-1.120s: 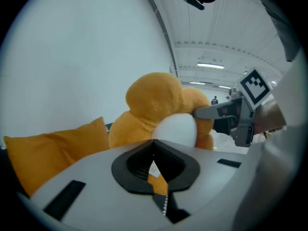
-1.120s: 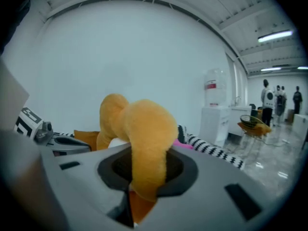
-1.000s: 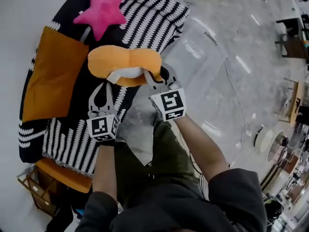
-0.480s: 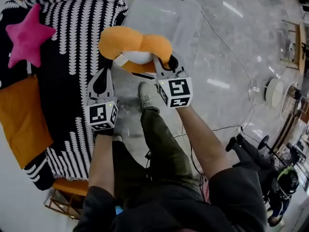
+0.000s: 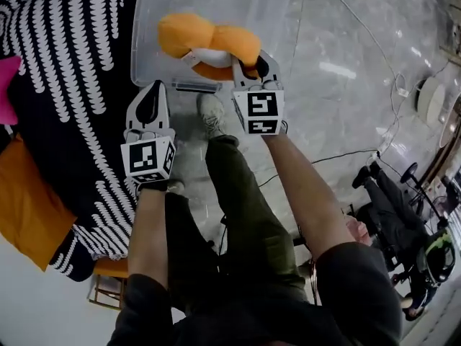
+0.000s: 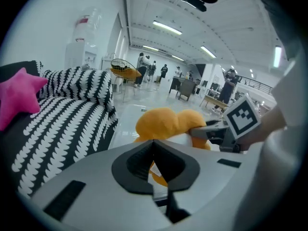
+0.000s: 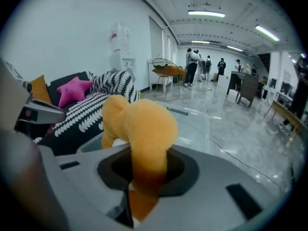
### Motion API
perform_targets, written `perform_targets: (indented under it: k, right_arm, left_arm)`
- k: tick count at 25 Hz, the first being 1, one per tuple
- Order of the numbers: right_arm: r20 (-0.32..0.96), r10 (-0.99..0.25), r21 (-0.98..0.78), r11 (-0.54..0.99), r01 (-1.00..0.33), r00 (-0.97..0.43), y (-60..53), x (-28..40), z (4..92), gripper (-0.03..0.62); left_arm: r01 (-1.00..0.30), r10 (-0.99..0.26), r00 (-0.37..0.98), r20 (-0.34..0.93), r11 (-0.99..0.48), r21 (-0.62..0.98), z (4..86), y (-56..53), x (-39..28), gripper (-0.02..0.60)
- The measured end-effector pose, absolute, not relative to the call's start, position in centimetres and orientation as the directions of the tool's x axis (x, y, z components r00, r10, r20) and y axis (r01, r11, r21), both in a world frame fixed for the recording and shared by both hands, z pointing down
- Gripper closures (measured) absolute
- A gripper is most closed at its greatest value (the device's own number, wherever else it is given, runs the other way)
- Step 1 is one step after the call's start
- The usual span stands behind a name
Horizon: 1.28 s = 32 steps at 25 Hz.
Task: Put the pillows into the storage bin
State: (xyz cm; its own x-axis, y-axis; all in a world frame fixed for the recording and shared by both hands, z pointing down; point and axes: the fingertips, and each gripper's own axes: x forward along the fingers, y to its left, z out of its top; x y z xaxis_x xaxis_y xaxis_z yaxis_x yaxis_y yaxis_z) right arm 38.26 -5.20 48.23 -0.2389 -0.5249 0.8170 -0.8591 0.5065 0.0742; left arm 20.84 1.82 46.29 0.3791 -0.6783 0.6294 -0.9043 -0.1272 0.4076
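Observation:
A plump orange pillow [image 5: 205, 40] with a white underside hangs over the clear plastic storage bin [image 5: 155, 71]. My right gripper [image 5: 248, 62] is shut on the pillow's right lobe; in the right gripper view the plush [image 7: 139, 124] bulges up between the jaws. My left gripper [image 5: 153, 85] sits to the lower left, apart from the pillow, shut with nothing in it. On the black-and-white patterned couch [image 5: 65, 85] lie a pink star pillow [image 5: 6, 78] and an orange square pillow [image 5: 25, 200].
The bin stands on the glossy grey floor beside the couch. My shoe [image 5: 211, 114] is just in front of it. A cable [image 5: 338, 157] runs across the floor at right, and another person [image 5: 403, 215] crouches at the right edge.
The orange pillow has moved from above the couch to over the bin, carried by the right gripper. The left gripper has come off the pillow's white tag and dropped back.

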Motion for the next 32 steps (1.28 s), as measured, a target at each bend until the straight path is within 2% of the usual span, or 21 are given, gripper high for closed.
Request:
perform_targets:
  k: [9,16,20,24,32]
  right_arm:
    - [0.914,-0.387,0.141,0.589,-0.796,-0.124,-2.3,40.7,62.7,0.462]
    - [0.969,-0.238,0.109,0.648,-0.754,-0.065,-1.1,41.8,66.6,0.343]
    - [0.982,-0.187,0.107,0.674,-0.731,-0.029,-0.6,42.7,66.5,0.262]
    - [0.986,-0.168,0.100,0.678,-0.728,-0.021,-0.8,43.4,64.8,0.260]
    - [0.965,-0.258,0.131,0.607,-0.784,-0.039,-4.3,42.7,55.9,0.260]
  left_arm:
    - [-0.891,-0.591,0.420,0.688,-0.128,0.435,54.8,5.1,24.2,0.581]
    - [-0.900,-0.578,0.394,0.714,-0.084,0.429,56.4,5.6,23.2,0.581]
    - [-0.904,-0.586,0.384,0.714,-0.079,0.421,55.7,5.2,22.9,0.581]
    - [-0.905,-0.588,0.382,0.713,-0.080,0.419,54.3,4.6,22.9,0.581]
    - [-0.915,-0.621,0.340,0.706,-0.044,0.402,47.7,2.4,19.6,0.581]
